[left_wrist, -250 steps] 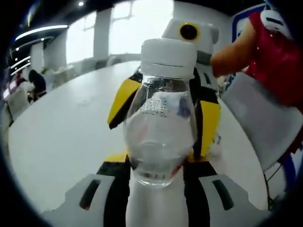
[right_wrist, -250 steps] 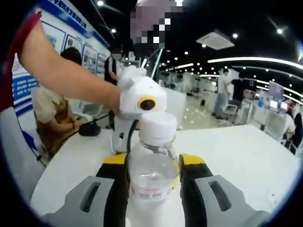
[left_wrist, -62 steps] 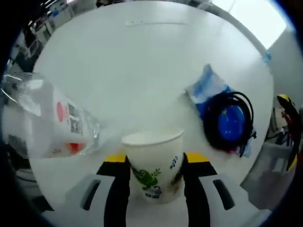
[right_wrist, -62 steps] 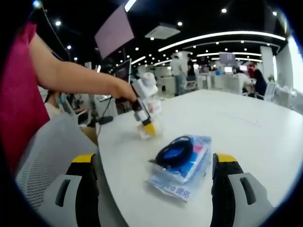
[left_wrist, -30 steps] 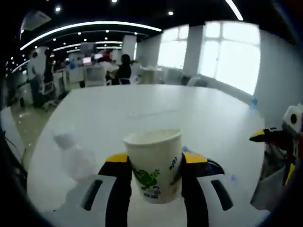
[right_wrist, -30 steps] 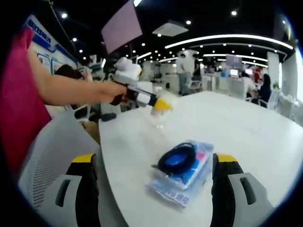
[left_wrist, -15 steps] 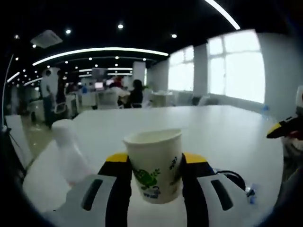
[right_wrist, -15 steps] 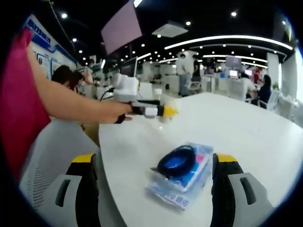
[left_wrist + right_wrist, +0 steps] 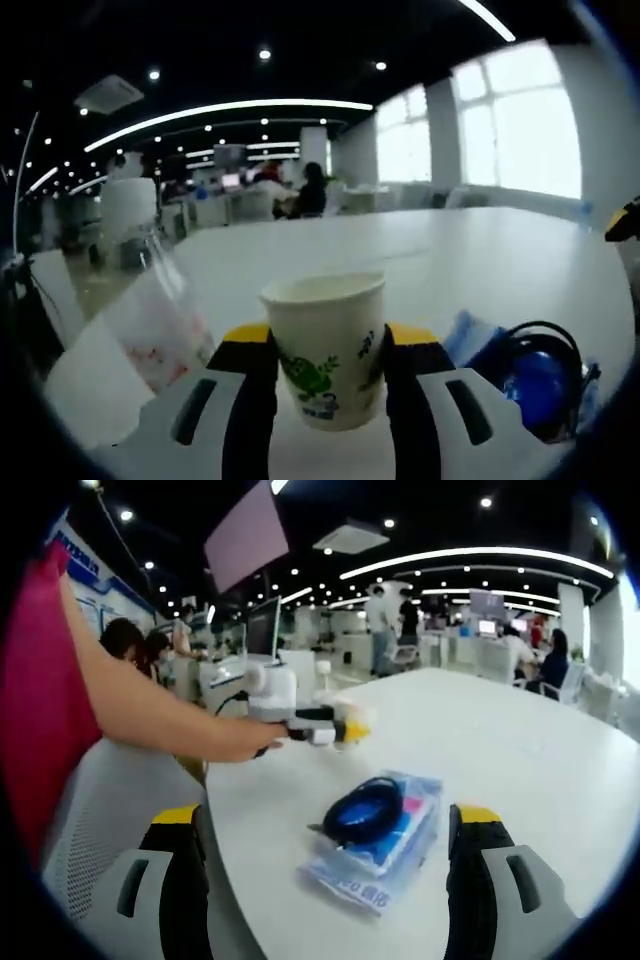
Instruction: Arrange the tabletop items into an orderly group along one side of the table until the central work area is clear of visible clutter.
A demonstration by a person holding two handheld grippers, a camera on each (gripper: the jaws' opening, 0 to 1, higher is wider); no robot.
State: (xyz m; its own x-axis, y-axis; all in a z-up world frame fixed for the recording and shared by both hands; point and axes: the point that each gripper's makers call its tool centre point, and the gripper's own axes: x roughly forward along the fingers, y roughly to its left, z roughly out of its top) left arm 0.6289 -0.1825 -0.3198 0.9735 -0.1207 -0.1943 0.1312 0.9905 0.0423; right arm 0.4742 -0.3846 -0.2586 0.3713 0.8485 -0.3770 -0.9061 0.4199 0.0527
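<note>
At lower centre of the left gripper view, my left gripper [image 9: 325, 375] clasps a paper cup [image 9: 324, 345]; a clear bottle [image 9: 150, 295] stands left. In the right gripper view, my right gripper [image 9: 325, 880] gapes around a blue cable packet [image 9: 375, 840] on the white table [image 9: 520, 770].

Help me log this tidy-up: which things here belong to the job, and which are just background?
Job: paper cup in the left gripper; water bottle; blue packet with black cable; table.

Background: mesh chair, distant desks.

An upright white paper cup [image 9: 325, 347] with green print, a tilted clear bottle [image 9: 150, 305], and a bagged black cable [image 9: 378, 832].
</note>
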